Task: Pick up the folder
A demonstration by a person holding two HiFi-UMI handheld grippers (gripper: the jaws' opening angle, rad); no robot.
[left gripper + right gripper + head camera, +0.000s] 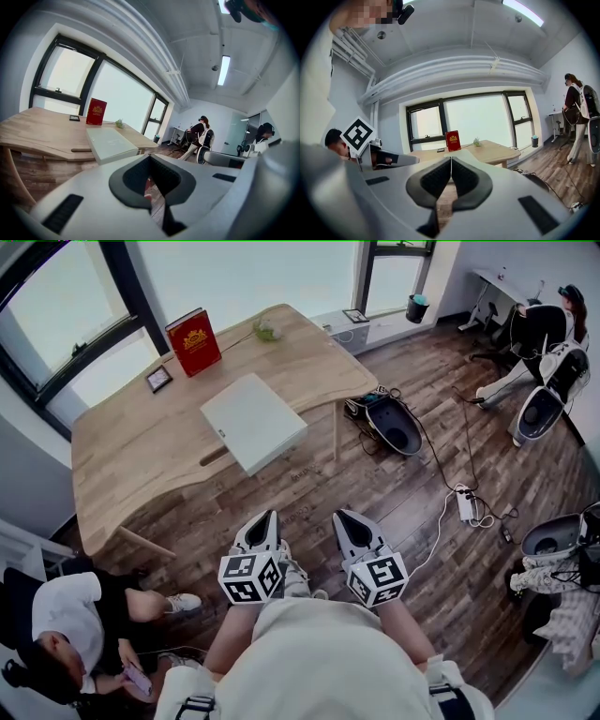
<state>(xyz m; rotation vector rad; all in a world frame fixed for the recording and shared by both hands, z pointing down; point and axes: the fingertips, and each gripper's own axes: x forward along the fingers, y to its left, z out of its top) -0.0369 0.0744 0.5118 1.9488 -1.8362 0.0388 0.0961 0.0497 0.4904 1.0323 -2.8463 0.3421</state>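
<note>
Folder (253, 423) lies flat on the table (122, 456), white and thick, with 1 corner jutting past the near edge. It looks stiff, smooth and fairly light, and probably slippery on its faces, so that overhanging corner seems the best place to pinch. Left gripper (267, 518) and right gripper (345, 517) are both clenched on nothing, well short of it.

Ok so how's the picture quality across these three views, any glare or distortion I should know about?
Head view: the windows are blown out white, but the table and the white folder are evenly lit and sharp. Left gripper view: heavy fisheye bends the window frame, corners go black. Right gripper view: same black corners, the ceiling light glares.
</note>
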